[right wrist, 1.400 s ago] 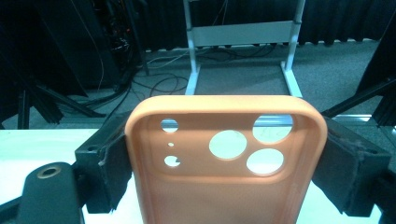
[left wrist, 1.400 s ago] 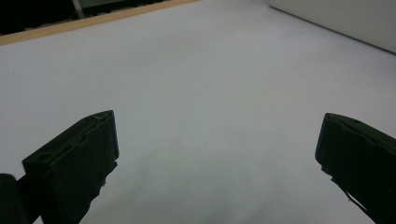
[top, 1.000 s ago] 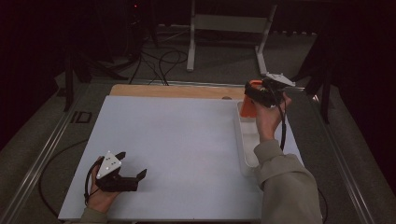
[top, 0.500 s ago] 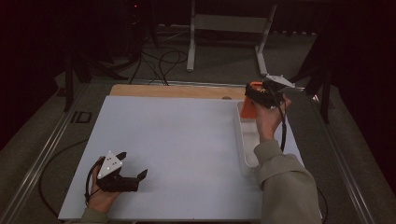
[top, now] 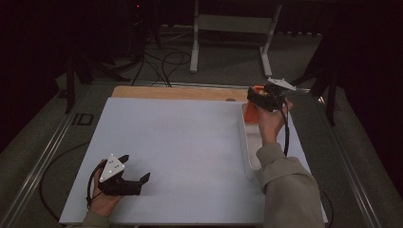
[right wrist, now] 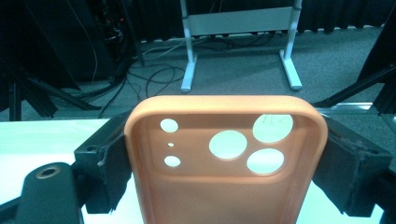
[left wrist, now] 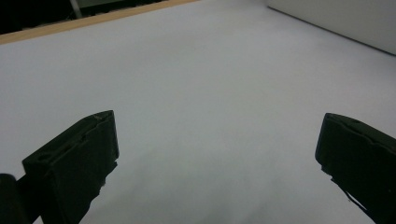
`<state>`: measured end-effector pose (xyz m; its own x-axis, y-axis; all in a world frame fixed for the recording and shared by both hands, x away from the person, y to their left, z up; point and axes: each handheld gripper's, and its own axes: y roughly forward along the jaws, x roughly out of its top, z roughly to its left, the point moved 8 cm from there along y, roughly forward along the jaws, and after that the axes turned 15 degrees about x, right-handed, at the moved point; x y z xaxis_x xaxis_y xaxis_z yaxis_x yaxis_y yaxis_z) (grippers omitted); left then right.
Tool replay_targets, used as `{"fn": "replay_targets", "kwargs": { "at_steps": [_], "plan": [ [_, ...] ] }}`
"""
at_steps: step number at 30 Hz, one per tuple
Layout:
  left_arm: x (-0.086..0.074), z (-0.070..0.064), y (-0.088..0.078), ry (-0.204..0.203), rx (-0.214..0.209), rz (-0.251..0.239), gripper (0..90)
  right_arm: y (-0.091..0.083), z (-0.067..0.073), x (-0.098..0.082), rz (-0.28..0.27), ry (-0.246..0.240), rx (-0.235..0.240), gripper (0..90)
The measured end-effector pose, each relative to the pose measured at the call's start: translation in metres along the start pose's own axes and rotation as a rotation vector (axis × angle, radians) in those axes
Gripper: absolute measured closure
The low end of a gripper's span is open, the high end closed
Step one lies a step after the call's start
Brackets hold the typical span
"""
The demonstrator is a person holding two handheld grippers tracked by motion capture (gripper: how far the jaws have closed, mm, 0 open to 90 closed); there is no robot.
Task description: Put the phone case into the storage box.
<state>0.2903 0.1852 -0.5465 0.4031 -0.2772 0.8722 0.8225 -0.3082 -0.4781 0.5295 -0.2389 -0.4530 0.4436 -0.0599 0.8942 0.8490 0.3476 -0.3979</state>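
R tongs [right wrist: 226,158] clamp 1 orange phone case [right wrist: 224,186]

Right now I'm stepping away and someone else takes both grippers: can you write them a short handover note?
Right gripper: shut on the orange phone case, jaws pressing its two long sides, held up above the far end of the white tray at the table's right edge.
Left gripper: open and holding nothing, resting low on the white table near its front left corner.
Done: the case is gripped and lifted.
Left: the case has not been set down anywhere; the left gripper has not joined in. Where the case should go cannot be told from these views.
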Motion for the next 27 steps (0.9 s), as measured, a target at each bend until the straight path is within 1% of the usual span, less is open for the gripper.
{"fn": "replay_targets", "kwargs": {
  "at_steps": [4,18,27],
  "plan": [
    [0.0,0.0,0.0,0.0,0.0,0.0,0.6,0.003,0.0,-0.004,0.009,-0.005,-0.001,15.3],
    [0.001,0.001,-0.001,-0.005,0.002,-0.007,0.5,0.008,0.002,-0.011,0.032,-0.015,0.0,15.2],
    [0.001,0.002,-0.001,-0.007,0.003,-0.008,0.6,0.012,-0.001,-0.016,0.048,-0.03,-0.014,15.2]
  ]
}}
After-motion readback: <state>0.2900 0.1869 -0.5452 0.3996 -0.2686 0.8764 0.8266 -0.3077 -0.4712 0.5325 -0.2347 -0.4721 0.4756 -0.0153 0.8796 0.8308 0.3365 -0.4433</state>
